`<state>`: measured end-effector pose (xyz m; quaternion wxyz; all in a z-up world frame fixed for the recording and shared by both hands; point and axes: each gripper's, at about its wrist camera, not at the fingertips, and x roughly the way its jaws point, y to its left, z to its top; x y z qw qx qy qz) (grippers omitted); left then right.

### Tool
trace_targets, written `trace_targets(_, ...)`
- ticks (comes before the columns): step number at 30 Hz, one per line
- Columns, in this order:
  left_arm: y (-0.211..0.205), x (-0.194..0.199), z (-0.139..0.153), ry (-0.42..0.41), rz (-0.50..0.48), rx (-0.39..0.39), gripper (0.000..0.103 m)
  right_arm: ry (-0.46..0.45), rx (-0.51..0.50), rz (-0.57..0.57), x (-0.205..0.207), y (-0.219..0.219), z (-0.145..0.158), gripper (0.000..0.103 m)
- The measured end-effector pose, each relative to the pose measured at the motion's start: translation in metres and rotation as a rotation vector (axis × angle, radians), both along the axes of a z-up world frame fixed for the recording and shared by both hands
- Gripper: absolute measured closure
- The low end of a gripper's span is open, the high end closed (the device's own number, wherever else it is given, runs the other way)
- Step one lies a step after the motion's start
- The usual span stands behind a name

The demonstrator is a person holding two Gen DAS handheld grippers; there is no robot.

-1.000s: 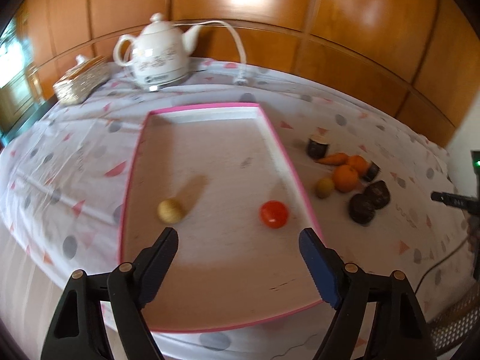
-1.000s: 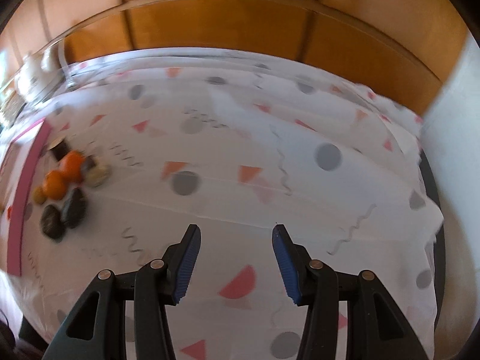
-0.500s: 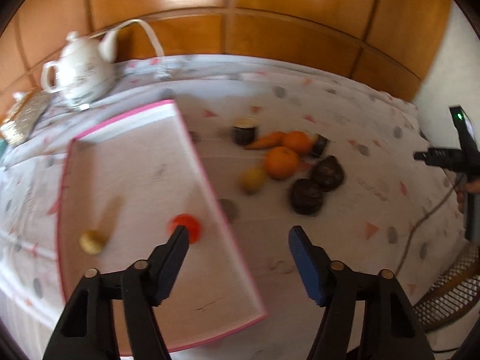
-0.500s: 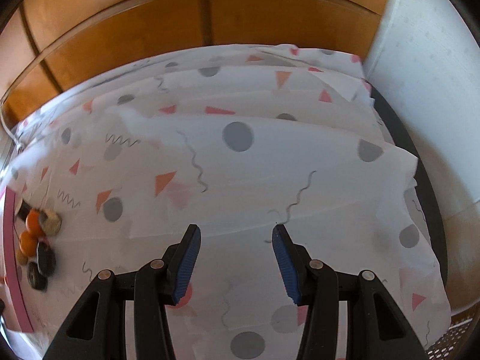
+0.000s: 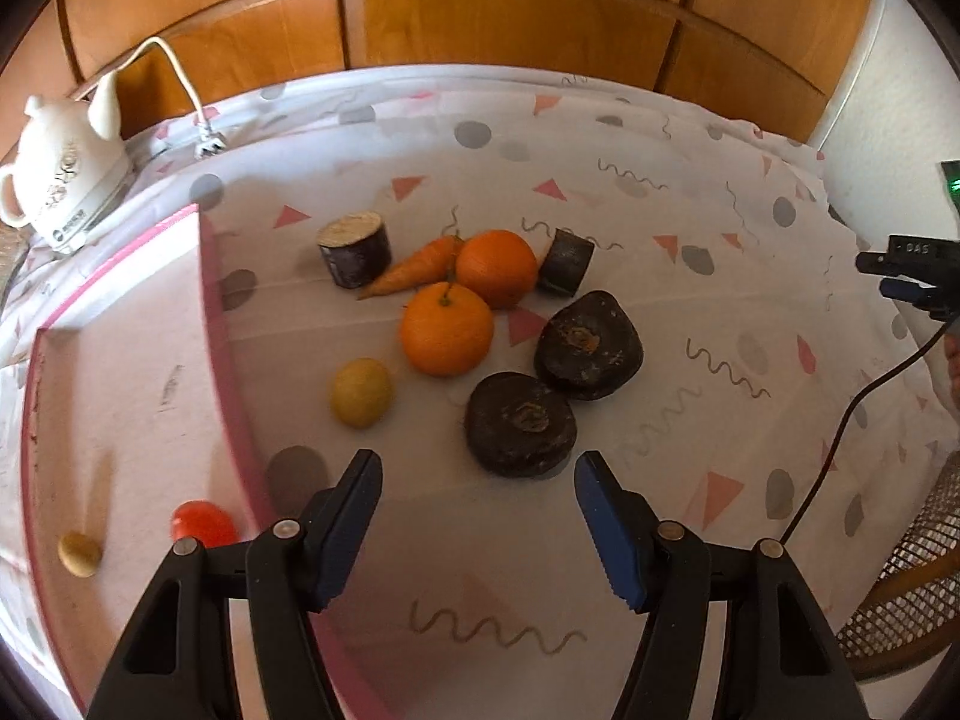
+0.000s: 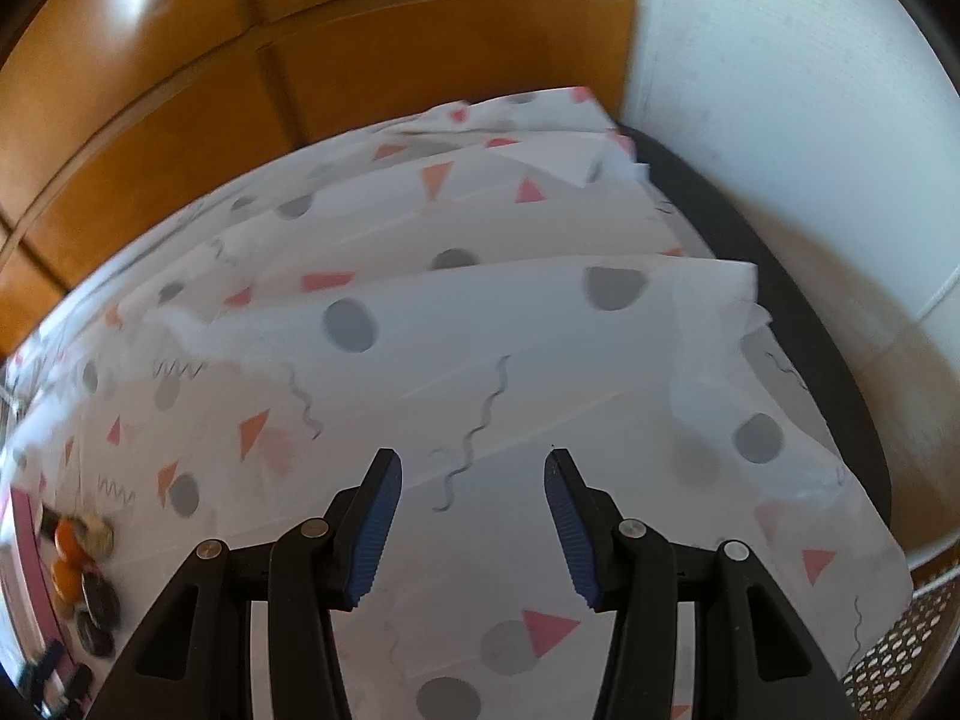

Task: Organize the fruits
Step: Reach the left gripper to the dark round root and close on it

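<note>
Left claw (image 5: pixel 477 519) hangs open and empty over the worktop, just short of the nearest dark, round, flattish fruit (image 5: pixel 521 423) beside the pink-rimmed tray (image 5: pixel 225 360). Looks firm and bumpy; I'd pinch its sides.

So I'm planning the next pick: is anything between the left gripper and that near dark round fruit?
Nothing visible: the left gripper is open and empty, with only bare tablecloth before the dark round fruit.

Both wrist views look steeply down at the tablecloth (image 5: pixel 600 138) — the left close above the fruit pile (image 5: pixel 480 324), the right farther off, sharing that pile (image 6: pixel 81 564) at its lower-left edge.
</note>
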<state>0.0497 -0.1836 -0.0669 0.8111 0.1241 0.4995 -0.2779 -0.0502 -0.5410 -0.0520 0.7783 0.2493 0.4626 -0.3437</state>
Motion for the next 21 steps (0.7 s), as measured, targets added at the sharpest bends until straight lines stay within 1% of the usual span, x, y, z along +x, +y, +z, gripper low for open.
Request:
trace_targets(3,-0.006,0.002,-0.004,0.006,-0.003,0.003,0.036,-0.012,0.012,-0.046,-0.006,-0.009,0.001,0.053)
trace_targets(7,-0.014,0.007,-0.011,0.01,-0.002,0.008,0.036,-0.014,0.001,-0.093,-0.013,-0.016,0.003,0.053)
trace_targets(12,-0.02,0.012,-0.02,0.028,-0.001,0.01,0.036,-0.051,-0.011,-0.233,-0.035,-0.034,0.009,0.053)
trace_targets(14,-0.021,0.013,-0.021,0.018,0.003,0.006,0.036,-0.065,-0.004,-0.3,-0.047,-0.044,0.011,0.053)
trace_targets(17,-0.022,0.014,-0.022,0.001,0.003,0.001,0.044,-0.125,0.006,-0.386,-0.063,-0.055,0.017,0.053)
trace_targets(19,-0.023,0.012,-0.022,-0.018,-0.009,-0.006,0.057,-0.145,0.006,-0.413,-0.068,-0.058,0.02,0.053)
trace_targets(21,-0.024,0.009,-0.023,-0.047,-0.017,0.004,0.057,-0.152,0.017,-0.416,-0.07,-0.06,0.019,0.053)
